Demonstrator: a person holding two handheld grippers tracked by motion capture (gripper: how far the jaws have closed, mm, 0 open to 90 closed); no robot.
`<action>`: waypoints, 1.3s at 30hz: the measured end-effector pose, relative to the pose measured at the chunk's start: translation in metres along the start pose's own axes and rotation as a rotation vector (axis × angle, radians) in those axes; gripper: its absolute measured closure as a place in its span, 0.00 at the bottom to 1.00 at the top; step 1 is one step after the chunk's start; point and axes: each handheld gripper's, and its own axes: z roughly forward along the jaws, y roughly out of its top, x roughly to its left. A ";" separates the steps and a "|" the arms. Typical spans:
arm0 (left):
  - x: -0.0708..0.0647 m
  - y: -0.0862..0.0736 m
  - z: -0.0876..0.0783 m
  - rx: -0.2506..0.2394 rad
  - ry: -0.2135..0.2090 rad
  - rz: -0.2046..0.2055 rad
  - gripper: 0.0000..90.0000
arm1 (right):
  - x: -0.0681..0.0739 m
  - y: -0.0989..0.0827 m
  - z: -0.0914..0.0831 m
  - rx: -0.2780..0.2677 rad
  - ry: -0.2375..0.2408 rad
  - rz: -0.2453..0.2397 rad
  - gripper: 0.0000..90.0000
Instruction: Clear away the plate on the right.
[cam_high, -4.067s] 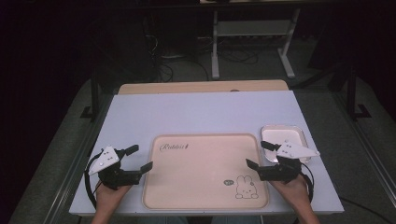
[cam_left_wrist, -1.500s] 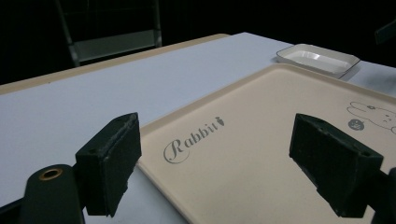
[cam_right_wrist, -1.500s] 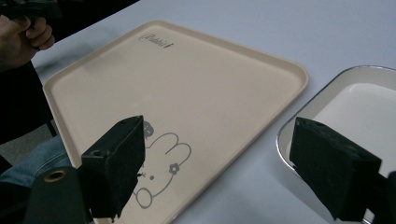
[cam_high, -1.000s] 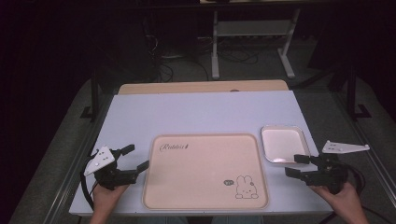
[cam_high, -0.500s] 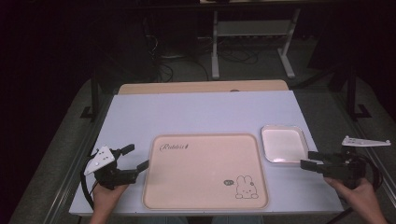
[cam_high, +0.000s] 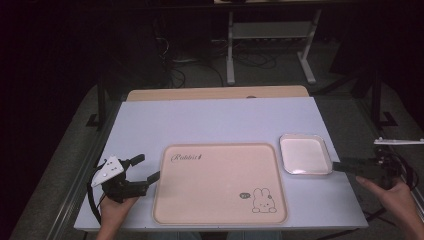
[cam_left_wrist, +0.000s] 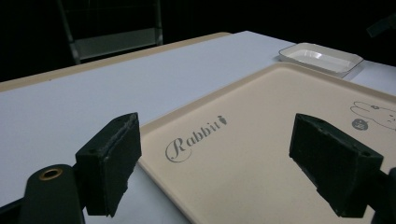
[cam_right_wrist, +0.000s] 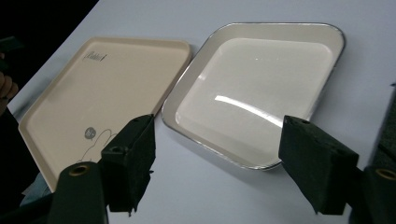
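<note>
High view: right gripper (cam_high: 336, 165) level with the desk (cam_high: 215, 120), just beside the right rim of the white dish (cam_high: 305, 136), jaws spread wide and empty. White dish flat on the desk, just right of the beige tray (cam_high: 215, 185), not touching it so far as can be told. Left gripper (cam_high: 149, 167) low at the tray's left edge, likewise wide open with nothing held. Judged step: approach and grasp of the dish rim. Advance the right gripper in line with the near rim (cam_right_wrist: 261, 164) seen in the right gripper view. Tilt so that one jaw passes over the rim and the other slides under the lip. Expect a shallow, glossy wall with little to bite on; seat the pads fully before closing. Close slowly and stop at first firm contact, since a smooth rim may slip or the dish may skate across the desk toward the tray. Lift level, without dragging. Leave the left gripper clear of the tray unless bracing proves necessary.
</note>
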 end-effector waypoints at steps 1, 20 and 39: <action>0.000 0.000 0.000 0.000 -0.001 0.004 0.18 | -0.002 0.002 0.000 0.004 -0.001 0.010 0.31; 0.001 0.000 -0.001 -0.001 0.002 -0.002 0.18 | -0.049 0.040 0.001 0.004 -0.025 0.176 0.40; 0.001 0.000 0.000 0.007 -0.003 0.000 0.18 | -0.068 0.048 0.037 0.166 -0.058 0.309 0.59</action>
